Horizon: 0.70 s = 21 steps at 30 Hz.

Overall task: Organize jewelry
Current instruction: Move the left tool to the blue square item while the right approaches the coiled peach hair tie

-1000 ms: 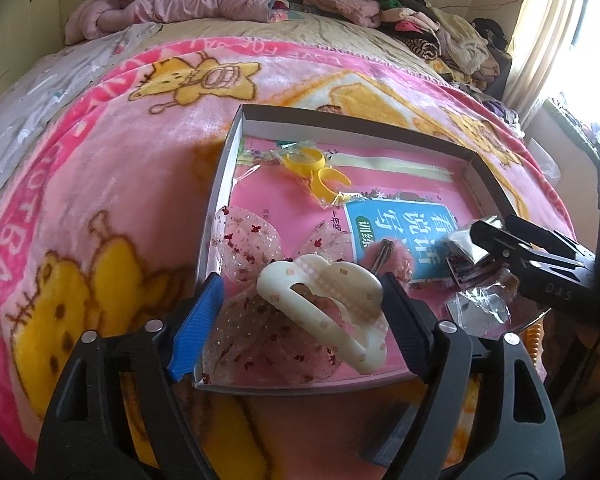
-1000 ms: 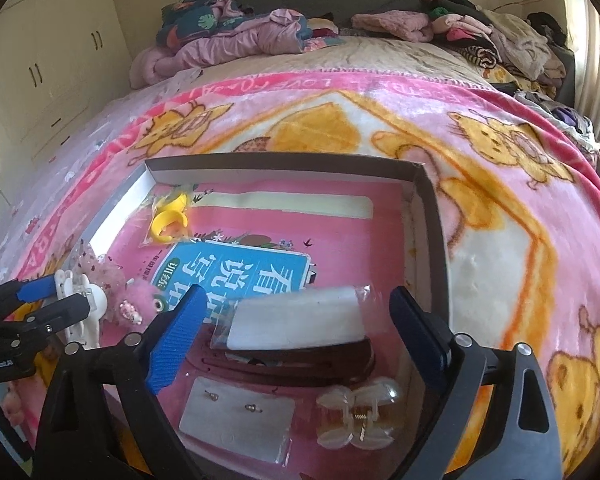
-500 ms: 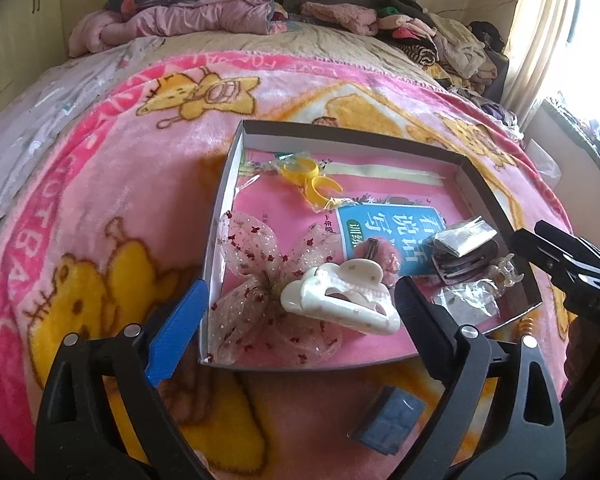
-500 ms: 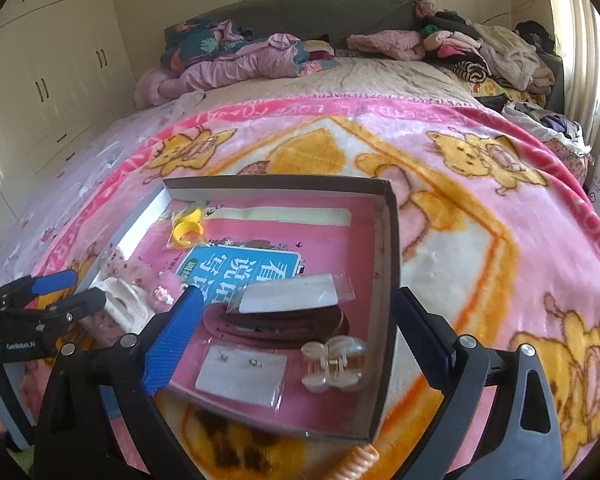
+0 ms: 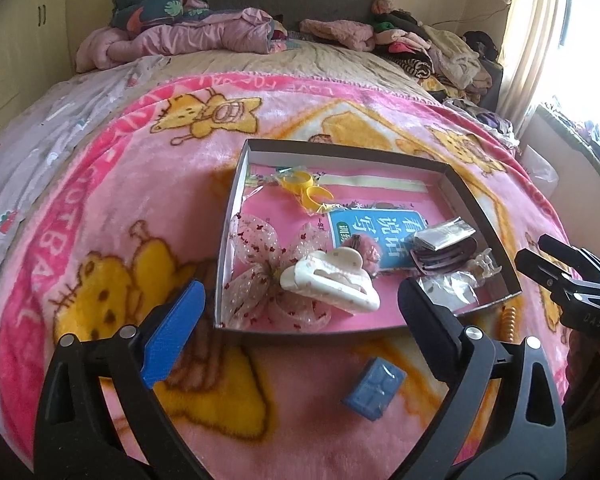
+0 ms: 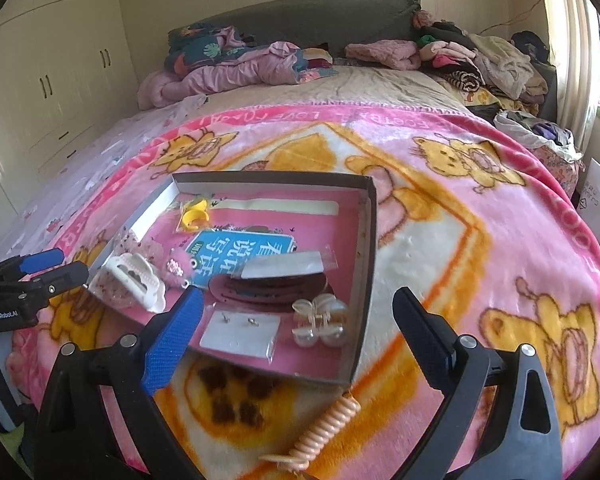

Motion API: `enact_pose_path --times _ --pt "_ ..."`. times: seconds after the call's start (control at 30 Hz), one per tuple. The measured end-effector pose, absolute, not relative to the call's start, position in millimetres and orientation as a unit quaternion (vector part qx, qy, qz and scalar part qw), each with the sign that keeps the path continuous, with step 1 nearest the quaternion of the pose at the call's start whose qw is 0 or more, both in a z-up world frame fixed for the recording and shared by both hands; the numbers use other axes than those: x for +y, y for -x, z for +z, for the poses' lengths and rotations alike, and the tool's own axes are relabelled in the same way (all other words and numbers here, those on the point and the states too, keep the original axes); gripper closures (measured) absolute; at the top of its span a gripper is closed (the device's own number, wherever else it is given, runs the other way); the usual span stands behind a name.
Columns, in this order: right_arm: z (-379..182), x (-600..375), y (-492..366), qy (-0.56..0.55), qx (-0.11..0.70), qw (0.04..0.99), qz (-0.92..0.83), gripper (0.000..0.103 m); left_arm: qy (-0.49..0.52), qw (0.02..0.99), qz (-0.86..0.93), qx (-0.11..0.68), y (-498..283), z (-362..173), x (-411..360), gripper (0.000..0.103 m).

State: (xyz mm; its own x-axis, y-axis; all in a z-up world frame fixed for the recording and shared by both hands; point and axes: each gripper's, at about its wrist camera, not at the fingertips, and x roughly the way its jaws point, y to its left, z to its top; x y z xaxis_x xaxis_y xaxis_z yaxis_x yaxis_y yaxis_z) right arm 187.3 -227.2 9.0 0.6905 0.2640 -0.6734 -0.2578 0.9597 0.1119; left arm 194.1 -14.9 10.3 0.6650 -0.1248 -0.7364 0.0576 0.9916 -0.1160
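Our left gripper (image 5: 300, 316) is opening, empty, the cream hair claw (image 5: 330, 282) lies in the box (image 5: 340, 152); next, the blue packet (image 5: 374, 394) beside it.

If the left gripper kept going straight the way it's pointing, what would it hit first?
Probably the cream cloud-shaped hair claw inside the shallow cardboard box; the left gripper, its jaws opening and empty, points there, though depth is unclear.
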Motion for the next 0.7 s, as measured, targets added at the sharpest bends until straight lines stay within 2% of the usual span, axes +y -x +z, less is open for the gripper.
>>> enact_pose_path --times 0.7 --pt "-13 -242 -151 -0.012 0.391 0.911 0.131 0.010 0.031 0.908 -0.048 0.414 -158 -6 -19 0.015"
